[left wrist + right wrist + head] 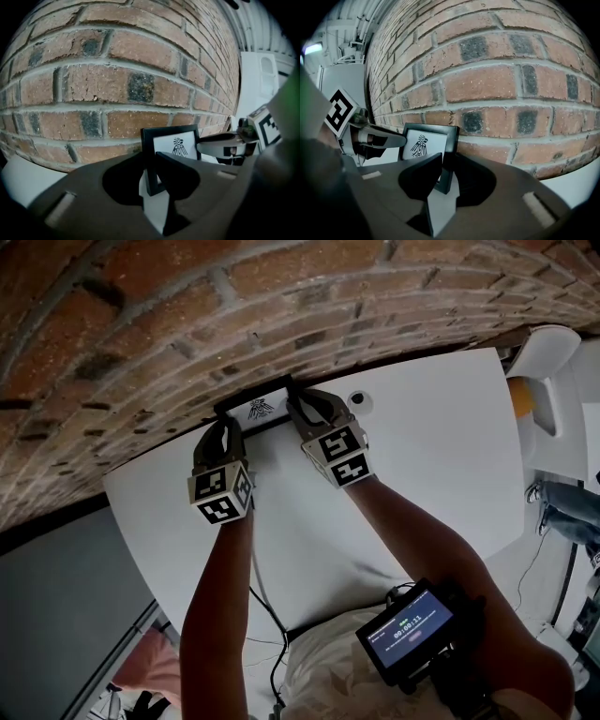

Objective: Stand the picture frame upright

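A small black picture frame (pixel 260 409) with a bird drawing on white stands upright on the white table (pixel 422 446), close against the brick wall (pixel 187 324). My left gripper (pixel 228 424) is shut on its left edge, and in the left gripper view the frame (pixel 174 144) rises between the jaws of that gripper (pixel 149 162). My right gripper (pixel 305 407) is shut on the right edge; in the right gripper view the frame (pixel 423 143) sits between the jaws of this gripper (pixel 446 161). Each gripper view shows the other gripper at the frame's far side.
A small round white object (pixel 359 401) lies on the table just right of the frame. A white chair (pixel 553 362) stands past the table's right end. A cable (pixel 267 610) runs over the table's near edge. A screen device (pixel 412 626) hangs at the person's chest.
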### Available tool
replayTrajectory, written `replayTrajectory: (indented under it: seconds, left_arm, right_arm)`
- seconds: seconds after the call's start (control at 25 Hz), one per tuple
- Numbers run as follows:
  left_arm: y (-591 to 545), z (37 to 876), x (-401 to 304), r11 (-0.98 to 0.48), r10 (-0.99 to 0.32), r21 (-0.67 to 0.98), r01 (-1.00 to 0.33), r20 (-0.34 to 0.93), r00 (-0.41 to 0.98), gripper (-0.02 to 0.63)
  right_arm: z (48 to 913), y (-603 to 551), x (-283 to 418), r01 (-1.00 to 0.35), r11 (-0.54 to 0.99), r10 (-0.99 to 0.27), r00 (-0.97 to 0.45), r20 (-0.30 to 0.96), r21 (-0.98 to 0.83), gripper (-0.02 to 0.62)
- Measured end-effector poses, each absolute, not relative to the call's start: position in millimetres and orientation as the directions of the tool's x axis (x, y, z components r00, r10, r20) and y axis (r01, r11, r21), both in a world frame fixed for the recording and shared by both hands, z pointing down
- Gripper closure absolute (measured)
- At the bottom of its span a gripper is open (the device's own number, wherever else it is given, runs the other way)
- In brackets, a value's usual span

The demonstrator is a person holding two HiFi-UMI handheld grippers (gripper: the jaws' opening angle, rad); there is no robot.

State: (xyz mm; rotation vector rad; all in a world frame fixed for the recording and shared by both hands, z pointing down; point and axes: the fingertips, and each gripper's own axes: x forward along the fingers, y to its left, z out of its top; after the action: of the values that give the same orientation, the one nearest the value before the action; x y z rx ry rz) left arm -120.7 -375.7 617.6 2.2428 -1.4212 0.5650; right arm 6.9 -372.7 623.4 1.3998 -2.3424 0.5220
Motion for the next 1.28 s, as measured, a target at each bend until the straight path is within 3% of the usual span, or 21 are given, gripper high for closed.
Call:
replayTrajectory:
  seconds: [0.48, 0.84, 1.28]
  left_arm:
    - [-386, 627, -122, -0.363, -0.729, 0.177, -0.915, 0.558, 0.397, 0.522]
    - [-381, 627, -123, -0.370, -0.713, 0.193, -0.909, 0.568, 0.411, 0.502]
    - [-355, 601, -134, -0.364, -0.736, 0.206, -0.908, 0.534, 0.416, 0.506]
  right_arm:
    - [631, -378, 8, -0.883, 0.452, -0.739, -0.451, 0.500, -0.129, 0.506]
    - [630, -378, 12, -0.883, 0.452, -0.734, -0.448, 0.511, -0.125, 0.468]
    - [609, -360, 14, -0.878, 0.463, -0.741, -0.458, 0.491, -0.120, 0.497]
